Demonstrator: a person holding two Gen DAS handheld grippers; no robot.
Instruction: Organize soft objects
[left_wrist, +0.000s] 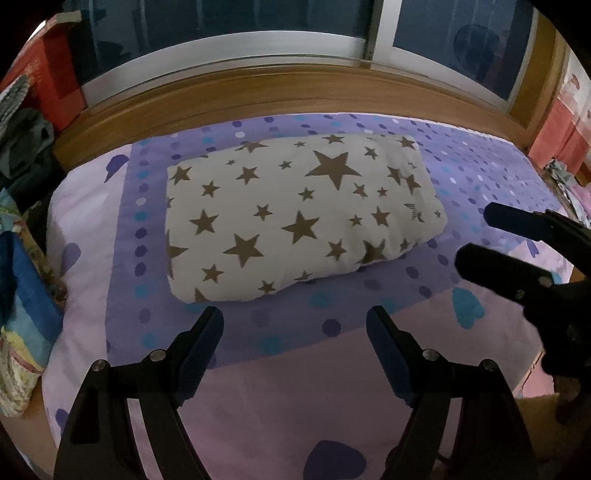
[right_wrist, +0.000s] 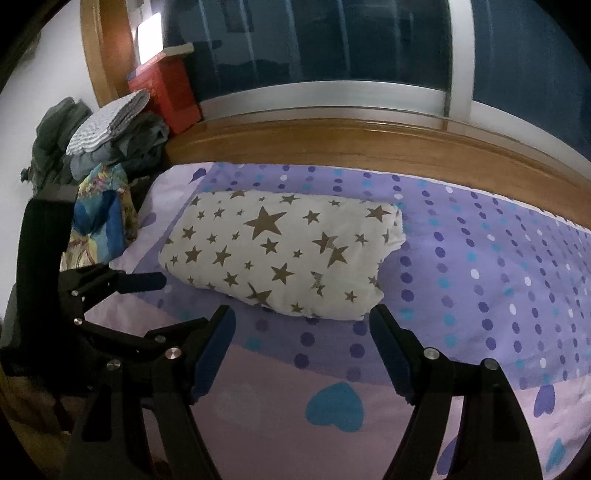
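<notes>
Fingers (left_wrist: 207, 339) of the left gripper (left_wrist: 295, 325) and of the right gripper (right_wrist: 303, 325) stand wide apart, holding nothing. The pillow (left_wrist: 295, 218) lies flat near the bed's (left_wrist: 480, 177) window-side edge, just beyond both.

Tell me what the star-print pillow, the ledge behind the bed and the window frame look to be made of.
Star-print pillow: soft woven fabric, probably cotton, matte; it creases and sags at its edges.
Ledge: wood or wood veneer, glossy; brown grain with a light sheen.
Window frame: likely aluminium, brushed silver, with streaky reflections.
</notes>
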